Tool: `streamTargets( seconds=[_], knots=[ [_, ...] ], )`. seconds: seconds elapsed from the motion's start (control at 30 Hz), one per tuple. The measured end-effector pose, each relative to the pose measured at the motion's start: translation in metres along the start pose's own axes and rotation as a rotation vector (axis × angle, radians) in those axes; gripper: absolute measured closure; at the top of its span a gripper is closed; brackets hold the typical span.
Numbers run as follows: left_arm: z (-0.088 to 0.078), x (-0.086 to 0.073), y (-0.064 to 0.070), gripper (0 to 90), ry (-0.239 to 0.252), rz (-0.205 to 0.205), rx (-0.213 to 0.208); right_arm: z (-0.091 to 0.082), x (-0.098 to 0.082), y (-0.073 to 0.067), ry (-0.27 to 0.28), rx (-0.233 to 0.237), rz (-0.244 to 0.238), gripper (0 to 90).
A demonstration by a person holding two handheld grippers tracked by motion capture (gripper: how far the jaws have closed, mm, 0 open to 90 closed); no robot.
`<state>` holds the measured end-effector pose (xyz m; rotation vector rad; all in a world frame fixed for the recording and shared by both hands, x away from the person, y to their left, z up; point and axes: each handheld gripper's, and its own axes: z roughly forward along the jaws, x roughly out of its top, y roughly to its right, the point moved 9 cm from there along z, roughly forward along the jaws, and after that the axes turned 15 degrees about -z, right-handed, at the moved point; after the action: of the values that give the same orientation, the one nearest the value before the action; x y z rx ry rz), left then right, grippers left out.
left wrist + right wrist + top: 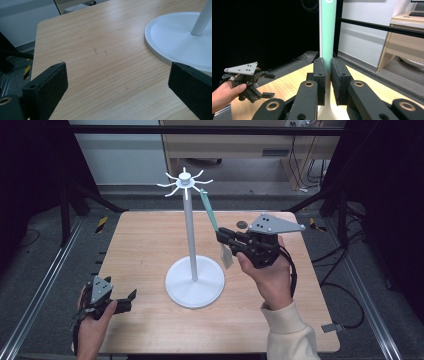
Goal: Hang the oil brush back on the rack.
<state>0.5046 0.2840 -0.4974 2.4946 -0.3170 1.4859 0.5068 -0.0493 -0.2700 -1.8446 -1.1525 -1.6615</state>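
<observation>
Right gripper pinches the green-handled spatula mid-length, long axis running 11 to 5 o'clock, top end just by the stand's hooks. Left gripper spread, idle, farther off.

The table is pale wood with a fine straight grain, matt, bearing a few small dark scuffs. At its centre the stand looks like smooth white plastic or painted metal, with a faint satin sheen on its round base. The utensil, at about two o'clock from the stand's base, has a smooth mint-green handle, probably plastic. The right gripper has dull black pads with a slightly grainy finish.
</observation>
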Motion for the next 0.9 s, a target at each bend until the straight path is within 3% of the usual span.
streamTargets(
  seconds=[0.33,0.9],
  knots=[
    [0.000,0.000,0.002,2.1,-0.002,0.005,-0.004,0.013,0.001,-0.001,-0.007,0.004,0.005,82.2],
    [0.000,-0.001,0.003,2.1,-0.007,0.007,-0.008,0.021,-0.001,-0.003,-0.006,-0.035,-0.004,82.1]
  ],
)
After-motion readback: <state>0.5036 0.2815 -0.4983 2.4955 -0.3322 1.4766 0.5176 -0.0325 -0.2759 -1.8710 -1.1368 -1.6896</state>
